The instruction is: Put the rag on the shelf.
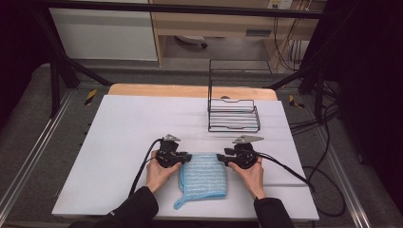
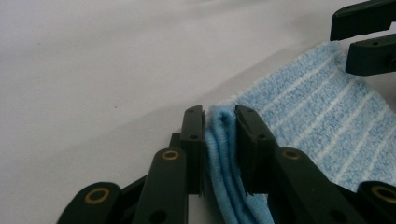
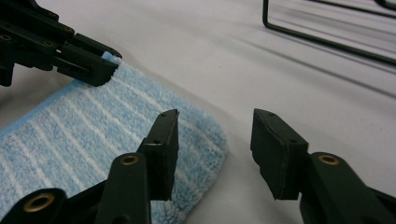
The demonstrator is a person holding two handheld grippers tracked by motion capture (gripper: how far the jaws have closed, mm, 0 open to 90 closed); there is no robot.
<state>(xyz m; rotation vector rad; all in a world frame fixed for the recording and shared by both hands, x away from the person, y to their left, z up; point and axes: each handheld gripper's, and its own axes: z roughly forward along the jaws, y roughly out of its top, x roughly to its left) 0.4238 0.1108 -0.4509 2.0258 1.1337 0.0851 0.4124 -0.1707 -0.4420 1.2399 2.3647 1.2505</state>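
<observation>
A light blue cloth (image 1: pixel 203 179) with thin white stripes lies folded on the white worktop (image 1: pixel 123 137), at its near edge between the person's two hands. Its pile is looped and fluffy, and a small loop of blue trim sticks out at its near left corner.

The left gripper (image 1: pixel 187 157) sits at the cloth's far left corner. In the left gripper view its jaws stand narrow, pinching the folded edge — several stacked layers of blue hem show between the pads (image 2: pixel 221 140).

The right gripper (image 1: pixel 221 159) is at the far right corner. In the right gripper view its jaws (image 3: pixel 215 140) stand apart, one over the cloth's rounded fold, the other over bare worktop; nothing is pressed between them.

The high view takes in what the gripper views miss — the whole cloth, both hands in dark sleeves, and a black wire rack (image 1: pixel 234 114) standing well apart on the far side of the worktop. The right gripper view catches a stretch of that rack's wire (image 3: pixel 327 42) and also the left gripper's jaw tips closed on the cloth corner.
</observation>
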